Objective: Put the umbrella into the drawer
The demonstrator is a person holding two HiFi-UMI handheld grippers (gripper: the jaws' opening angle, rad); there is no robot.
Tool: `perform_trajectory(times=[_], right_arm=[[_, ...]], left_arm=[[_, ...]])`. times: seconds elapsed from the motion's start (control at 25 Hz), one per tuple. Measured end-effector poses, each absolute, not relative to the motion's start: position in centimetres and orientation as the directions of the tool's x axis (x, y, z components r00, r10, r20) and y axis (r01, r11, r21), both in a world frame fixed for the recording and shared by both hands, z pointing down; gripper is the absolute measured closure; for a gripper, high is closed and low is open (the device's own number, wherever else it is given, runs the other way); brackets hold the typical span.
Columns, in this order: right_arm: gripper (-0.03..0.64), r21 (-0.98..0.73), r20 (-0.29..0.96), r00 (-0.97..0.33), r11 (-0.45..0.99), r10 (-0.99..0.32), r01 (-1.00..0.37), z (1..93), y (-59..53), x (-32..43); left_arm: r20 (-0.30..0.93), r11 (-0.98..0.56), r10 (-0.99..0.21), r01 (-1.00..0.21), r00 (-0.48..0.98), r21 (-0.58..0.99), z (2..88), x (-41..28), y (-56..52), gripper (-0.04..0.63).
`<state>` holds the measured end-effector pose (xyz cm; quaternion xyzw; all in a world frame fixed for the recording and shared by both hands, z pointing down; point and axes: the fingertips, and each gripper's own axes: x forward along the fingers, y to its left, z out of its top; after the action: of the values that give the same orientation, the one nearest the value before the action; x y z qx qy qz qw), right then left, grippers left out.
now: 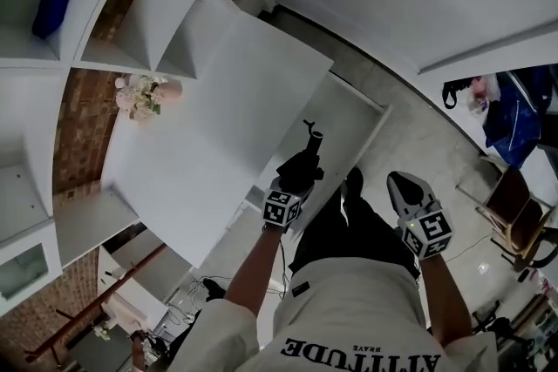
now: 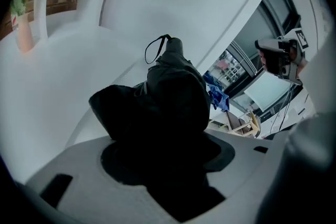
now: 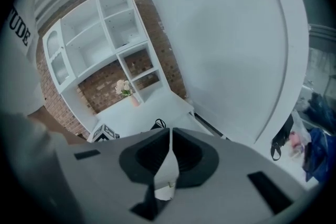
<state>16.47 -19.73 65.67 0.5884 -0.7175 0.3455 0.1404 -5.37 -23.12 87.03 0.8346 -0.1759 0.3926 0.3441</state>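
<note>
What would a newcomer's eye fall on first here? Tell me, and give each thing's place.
The black folded umbrella stands out first, gripped in the left claw over what looks like an open white drawer at the centre of the head view. Just to its right hangs the right claw, shut and empty. Far left, pale flowers sit on the white top against the brick wall.

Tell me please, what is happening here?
A person holds a tool in each hand. The left tool grips a folded black umbrella over the open white drawer, beside the white tabletop. The right tool is shut and empty, off to the side. The umbrella is not yet in the drawer.
</note>
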Motion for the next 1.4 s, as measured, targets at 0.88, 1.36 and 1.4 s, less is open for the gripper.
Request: perform_trajectory(times=[0.88, 1.36, 1.4], right_arm=[[0.581, -0.348, 0.688, -0.322, 0.095, -0.65, -0.933, 72.0, -23.3, 13.2], [0.581, -0.38, 0.701, -0.357, 0.1, -0.617, -0.919, 73.7, -23.1, 11.7], [0.581, -0.383, 0.701, -0.358, 0.099, -0.617, -0.918, 73.7, -23.1, 11.8]], left_arm=[[0.922, -0.512, -0.068, -0.807, 0.38, 0.295, 99.3, -6.1, -27.8, 0.33], [0.928, -0.509, -0.166, -0.834, 0.335, 0.21, 100.1, -6.8, -29.4, 0.277], [0.924, -0.511, -0.177, -0.834, 0.339, 0.208, 99.8, -6.9, -29.1, 0.269]])
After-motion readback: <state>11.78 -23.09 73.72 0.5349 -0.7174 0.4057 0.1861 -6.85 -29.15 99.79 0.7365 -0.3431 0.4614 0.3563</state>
